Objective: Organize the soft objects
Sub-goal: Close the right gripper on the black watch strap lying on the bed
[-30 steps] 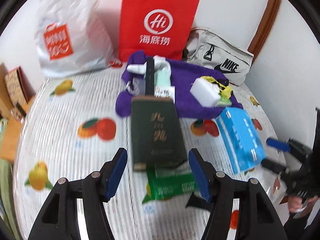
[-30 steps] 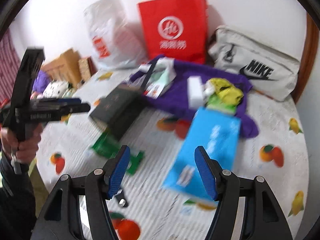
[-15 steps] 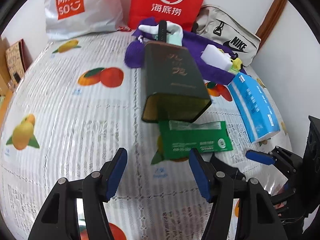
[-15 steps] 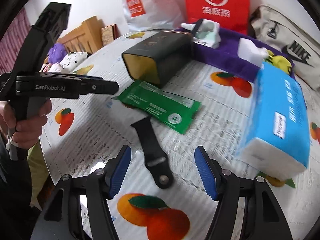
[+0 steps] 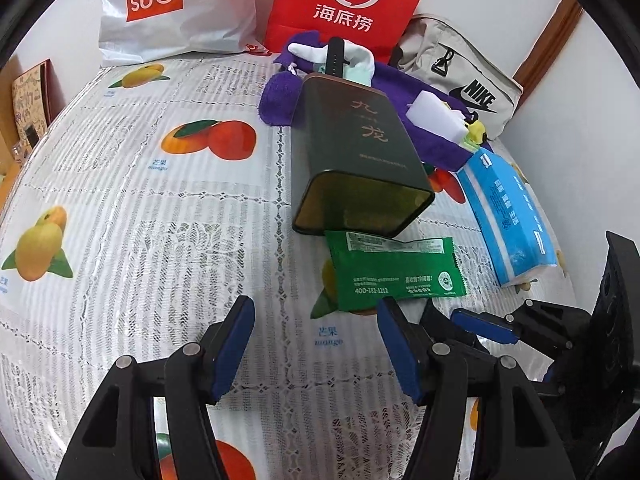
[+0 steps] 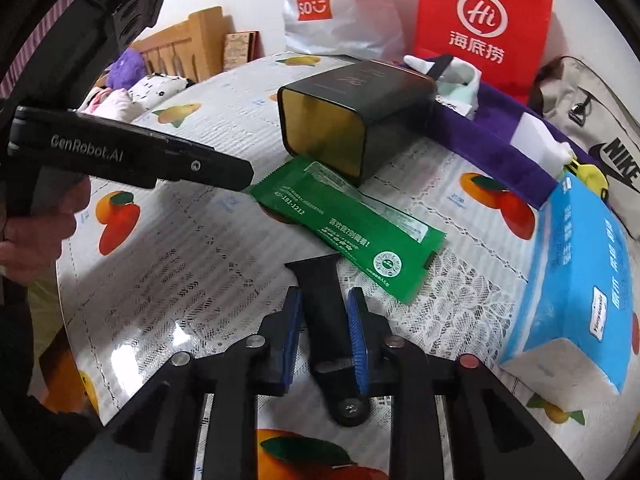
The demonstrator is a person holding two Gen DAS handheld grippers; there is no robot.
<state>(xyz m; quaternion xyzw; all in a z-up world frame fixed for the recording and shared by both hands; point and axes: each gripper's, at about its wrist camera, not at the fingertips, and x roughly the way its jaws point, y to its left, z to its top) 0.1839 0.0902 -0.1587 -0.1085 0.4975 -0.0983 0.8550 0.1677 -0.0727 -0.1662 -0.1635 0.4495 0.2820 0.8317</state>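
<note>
A black watch strap [image 6: 326, 312] lies flat on the fruit-print tablecloth, between the blue pads of my right gripper [image 6: 324, 316]; the jaws have narrowed around it and look to touch its edges. My left gripper [image 5: 316, 344] is open and empty above the cloth, just short of a green wipes packet [image 5: 394, 266]. A dark green tin [image 5: 356, 160] lies on its side with its open mouth over the packet's edge. A purple towel [image 5: 424, 136] behind it carries white socks, a white sponge and a second black strap [image 5: 334, 56].
A blue tissue pack [image 5: 508, 216] lies right of the tin. A red paper bag [image 5: 348, 4], a white Miniso bag [image 5: 172, 4] and a grey Nike pouch [image 5: 456, 68] stand along the wall. A wooden bed frame [image 6: 188, 44] is beyond the table's left edge.
My right gripper came down over the black strap and closed its jaws from wide open to around the strap. My left gripper drew back from the tin and stays open.
</note>
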